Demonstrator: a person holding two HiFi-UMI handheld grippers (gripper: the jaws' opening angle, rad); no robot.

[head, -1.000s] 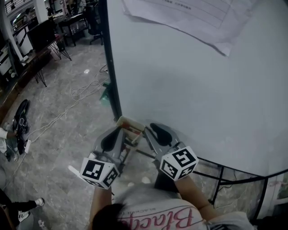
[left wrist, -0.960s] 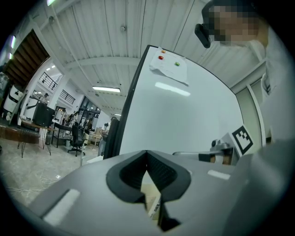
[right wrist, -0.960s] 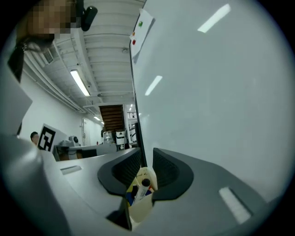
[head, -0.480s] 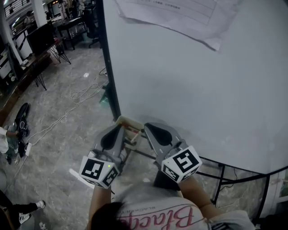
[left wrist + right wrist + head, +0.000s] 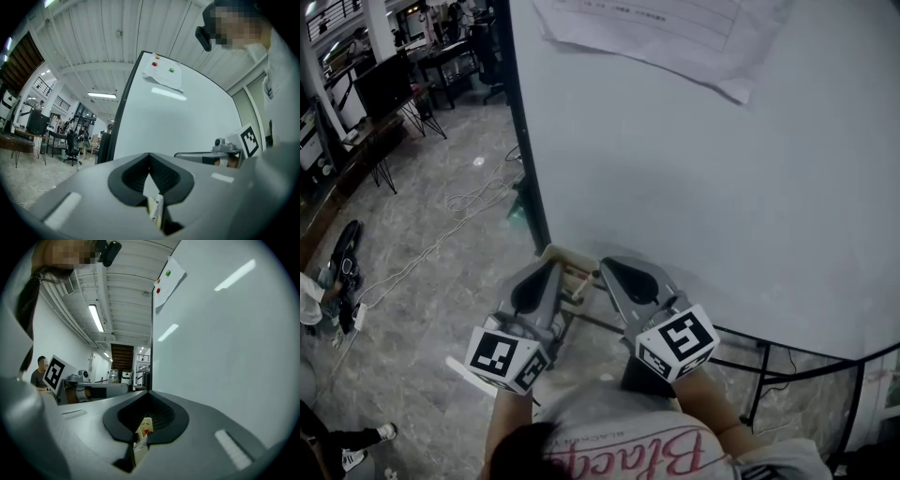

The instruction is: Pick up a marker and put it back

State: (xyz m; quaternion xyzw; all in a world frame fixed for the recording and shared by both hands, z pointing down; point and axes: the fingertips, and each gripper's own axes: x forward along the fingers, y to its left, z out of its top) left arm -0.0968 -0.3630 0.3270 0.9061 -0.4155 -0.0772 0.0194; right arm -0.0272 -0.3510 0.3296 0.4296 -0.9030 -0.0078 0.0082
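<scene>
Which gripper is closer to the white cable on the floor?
Left. The left gripper is on the side of the cable, by the edge of the whiteboard. The right gripper is farther away, in front of the whiteboard.

The left gripper [image 5: 546, 272] and right gripper [image 5: 607, 267] point side by side at the bottom edge of a whiteboard [image 5: 703, 187], with their marker cubes nearest the camera. Between their tips shows a pale stick, apparently a marker [image 5: 578, 285], just below a cream box [image 5: 560, 254] at the board's lower left corner. A paper sheet [image 5: 666, 33] hangs at the board's top, and cables [image 5: 459, 211] trail across the grey floor [image 5: 422, 281] on the left.
</scene>
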